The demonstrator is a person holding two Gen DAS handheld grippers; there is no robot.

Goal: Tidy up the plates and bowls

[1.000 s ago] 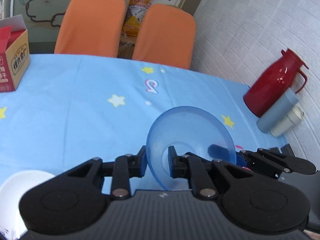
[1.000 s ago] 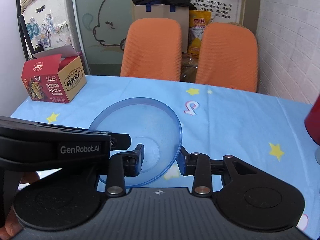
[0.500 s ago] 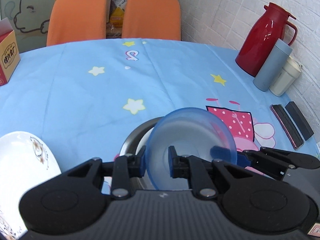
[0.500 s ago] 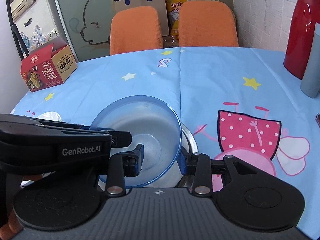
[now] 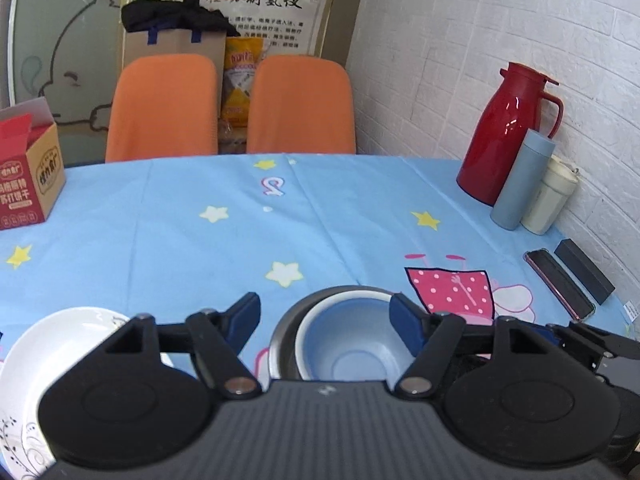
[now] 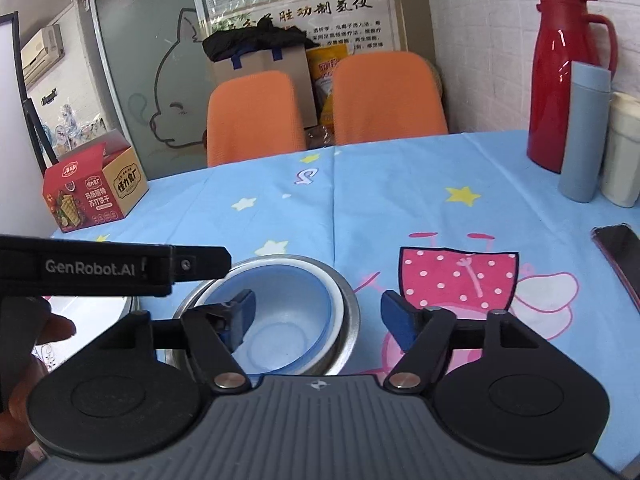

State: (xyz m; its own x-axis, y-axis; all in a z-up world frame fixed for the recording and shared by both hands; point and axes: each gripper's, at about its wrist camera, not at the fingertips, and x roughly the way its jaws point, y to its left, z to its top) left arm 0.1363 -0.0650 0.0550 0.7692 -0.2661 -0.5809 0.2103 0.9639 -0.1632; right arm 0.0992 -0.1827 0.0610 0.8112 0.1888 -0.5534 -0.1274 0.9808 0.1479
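Note:
A clear blue bowl (image 5: 352, 344) sits nested in a white bowl (image 5: 316, 320), which sits in a metal bowl (image 5: 284, 336) on the blue tablecloth. The same stack shows in the right wrist view, with the blue bowl (image 6: 280, 320) innermost inside the metal bowl (image 6: 348, 308). My left gripper (image 5: 326, 320) is open and empty just above the stack. My right gripper (image 6: 316, 314) is open and empty over the stack's right rim. A white patterned plate (image 5: 52, 356) lies to the left of the stack.
A red thermos (image 5: 504, 132), a blue flask (image 5: 520, 180) and a cream cup (image 5: 552, 196) stand at the right by the wall. Two dark phones (image 5: 560, 280) lie near the right edge. A red snack box (image 5: 28, 172) stands far left. Two orange chairs (image 5: 300, 104) are behind the table.
Both grippers were shut on the blue bowl and lowered it into the stacked bowls. Both have opened and let it go; it now rests in the white bowl.

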